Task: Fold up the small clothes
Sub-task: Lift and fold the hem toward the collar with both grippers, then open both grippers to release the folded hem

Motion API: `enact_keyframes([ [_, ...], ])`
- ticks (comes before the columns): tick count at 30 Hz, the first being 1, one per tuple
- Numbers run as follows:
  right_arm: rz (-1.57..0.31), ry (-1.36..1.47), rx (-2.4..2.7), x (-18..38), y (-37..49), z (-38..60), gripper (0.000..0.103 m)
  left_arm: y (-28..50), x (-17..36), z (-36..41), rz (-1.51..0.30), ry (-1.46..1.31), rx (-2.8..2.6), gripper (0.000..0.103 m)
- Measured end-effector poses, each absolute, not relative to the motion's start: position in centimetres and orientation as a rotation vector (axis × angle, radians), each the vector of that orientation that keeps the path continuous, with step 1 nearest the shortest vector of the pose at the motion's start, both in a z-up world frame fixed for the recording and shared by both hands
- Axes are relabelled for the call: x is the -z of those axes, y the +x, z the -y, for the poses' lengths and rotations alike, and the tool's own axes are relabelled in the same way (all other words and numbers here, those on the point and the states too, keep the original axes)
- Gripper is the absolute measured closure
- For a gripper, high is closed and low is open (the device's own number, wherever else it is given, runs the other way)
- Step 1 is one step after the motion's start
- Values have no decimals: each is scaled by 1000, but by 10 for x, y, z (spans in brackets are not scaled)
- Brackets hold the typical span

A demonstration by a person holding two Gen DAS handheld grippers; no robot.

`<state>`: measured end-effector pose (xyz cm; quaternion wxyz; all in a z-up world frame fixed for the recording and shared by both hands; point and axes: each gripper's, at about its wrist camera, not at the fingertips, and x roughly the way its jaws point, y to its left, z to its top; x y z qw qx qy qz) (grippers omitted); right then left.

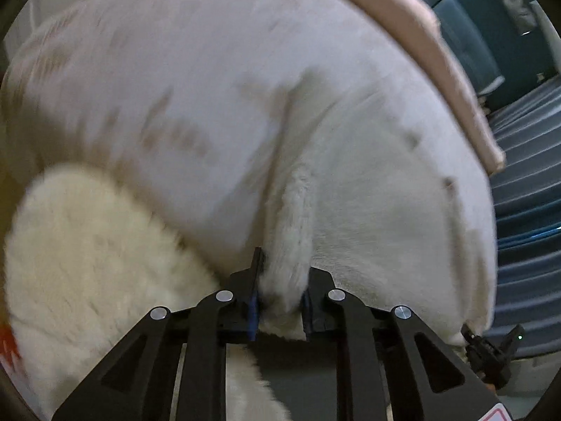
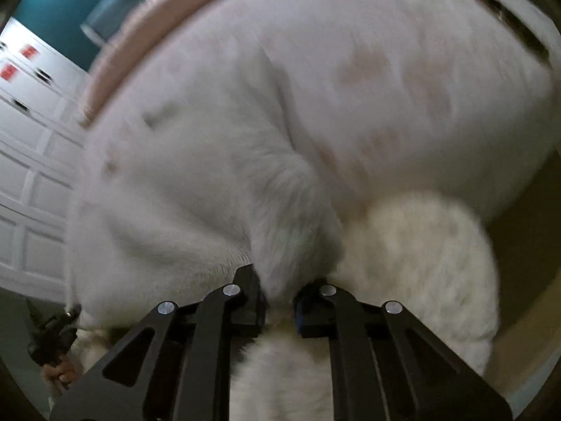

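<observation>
A white fleece garment with faint brown marks and a pink band along its far edge fills the left wrist view. My left gripper is shut on a bunched fold of it. The fluffy cream lining shows at the lower left. In the right wrist view the same garment hangs in front of the camera. My right gripper is shut on another fold of it. The other gripper shows small at the edge of each view. Both views are blurred.
A blue striped surface and dark teal furniture lie to the right in the left wrist view. White panelled cabinets and a teal wall stand at the left in the right wrist view. A tan surface lies at right.
</observation>
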<state>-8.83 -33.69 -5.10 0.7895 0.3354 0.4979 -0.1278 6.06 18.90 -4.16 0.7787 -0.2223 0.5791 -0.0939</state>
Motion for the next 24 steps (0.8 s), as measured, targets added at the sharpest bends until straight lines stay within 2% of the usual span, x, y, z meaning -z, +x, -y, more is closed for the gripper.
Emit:
enact_keyframes([
  [1, -1074, 718, 271, 48, -87, 336, 90, 58, 44, -187, -1243, -479, 196, 86],
  [3, -1073, 677, 291, 34, -83, 336, 75, 61, 34, -182, -1207, -452, 192, 82],
  [6, -1060, 596, 340, 15, -87, 337, 60, 61, 4, -176, -1157, -362, 177, 80],
  [7, -1043, 564, 369, 7, -88, 336, 56, 59, -6, -176, -1129, -352, 176, 71],
  [8, -1002, 523, 405, -6, -91, 338, 48, 58, -21, -178, -1085, -351, 185, 53],
  [10, -950, 496, 421, -18, -92, 343, 44, 59, -43, -181, -1002, -372, 184, 37],
  [14, -849, 469, 359, -38, -53, 343, 32, 101, -57, -165, -954, -376, 227, 32],
  [18, -799, 440, 321, -33, -4, 343, 19, 155, -37, -135, -977, -372, 268, 31],
  [24, -875, 440, 310, 10, 67, 344, 20, 203, 15, -103, -1079, -331, 250, 30],
])
